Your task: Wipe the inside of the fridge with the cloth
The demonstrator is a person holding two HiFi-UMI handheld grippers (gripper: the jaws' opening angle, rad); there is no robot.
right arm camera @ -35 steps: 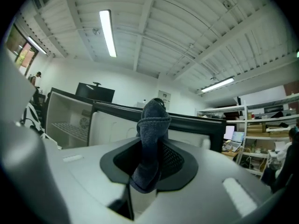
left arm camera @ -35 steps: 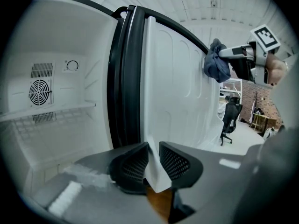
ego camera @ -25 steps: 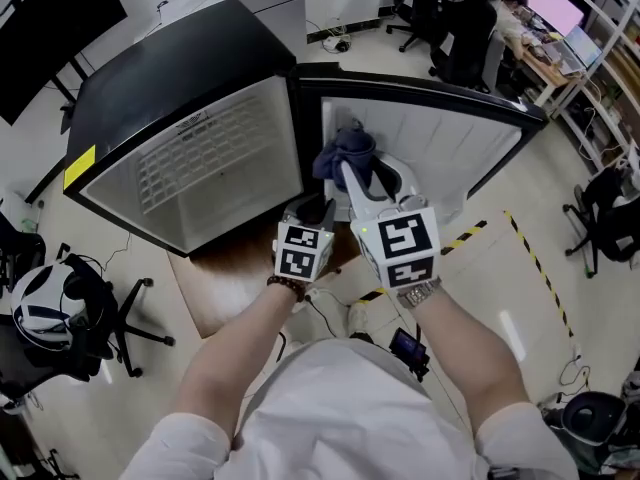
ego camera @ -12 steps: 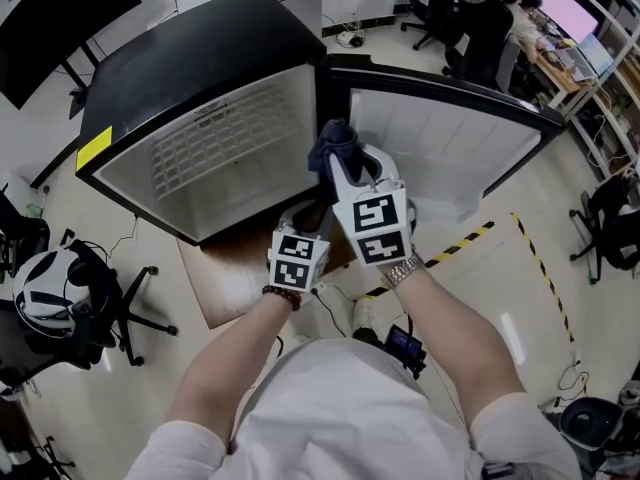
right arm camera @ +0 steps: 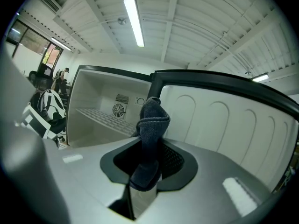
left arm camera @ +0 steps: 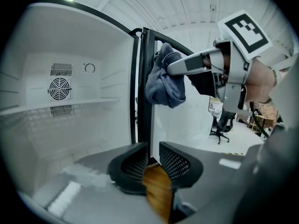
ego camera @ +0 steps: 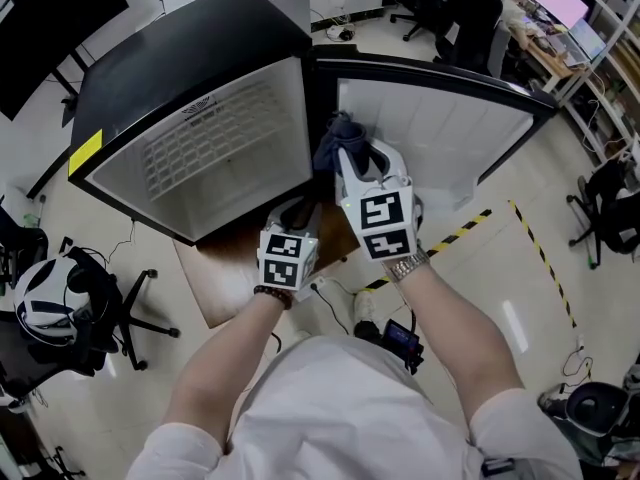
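Both gripper views show fridge fan, unseen overhead; right gripper pinches cloth.

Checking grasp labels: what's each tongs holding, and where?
Right tongs pinch the dark cloth by one bunched end; left tongs hold nothing.

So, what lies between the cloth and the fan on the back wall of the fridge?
Only the wire shelf, a little lower; the right gripper view shows nothing else between cloth and fan.
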